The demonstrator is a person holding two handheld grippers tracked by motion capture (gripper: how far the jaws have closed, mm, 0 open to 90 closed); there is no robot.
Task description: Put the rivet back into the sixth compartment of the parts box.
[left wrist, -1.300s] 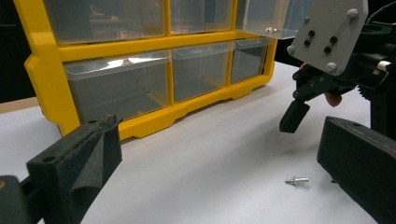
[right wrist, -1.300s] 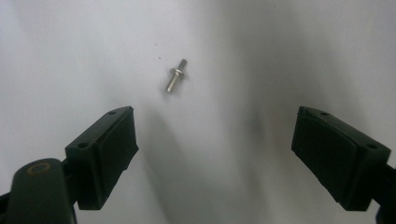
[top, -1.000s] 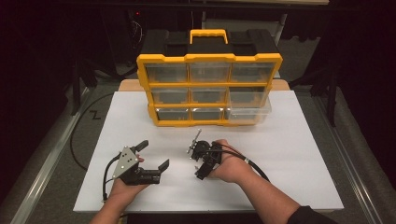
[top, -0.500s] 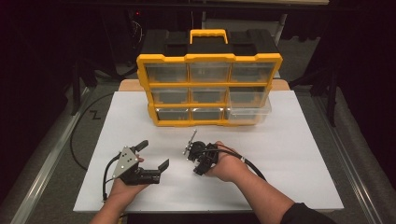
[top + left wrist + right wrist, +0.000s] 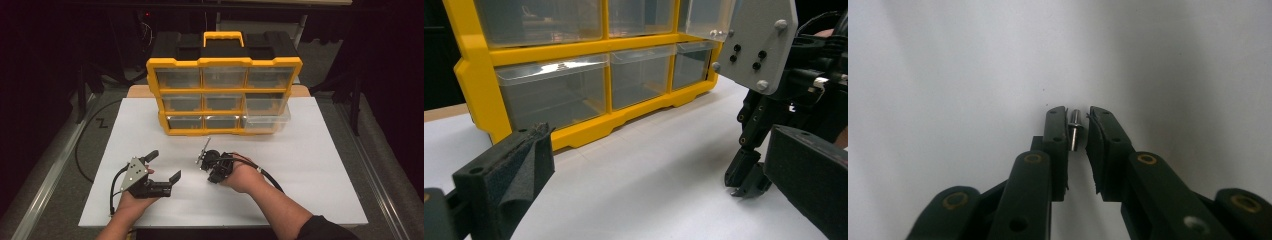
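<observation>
Your right gripper [image 5: 1078, 131] points down at the white table sheet [image 5: 948, 75], its 2 jaws nearly closed around 1 small silver metal pin [image 5: 1074, 129]. The pin lies along the jaws, head forward. Your left gripper [image 5: 162, 167] rests level, jaws wide apart.

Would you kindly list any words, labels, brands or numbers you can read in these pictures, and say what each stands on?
No readable text in these pictures.
Yellow organizer: frame and clear drawers bear no legible label.
Grey plate on the right gripper: screws and holes only, no print.

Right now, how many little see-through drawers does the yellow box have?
9. The yellow box has three rows of three clear drawers: top, middle, bottom. The bottom right drawer sticks out, pulled partly open. More may be hidden on the back.
</observation>
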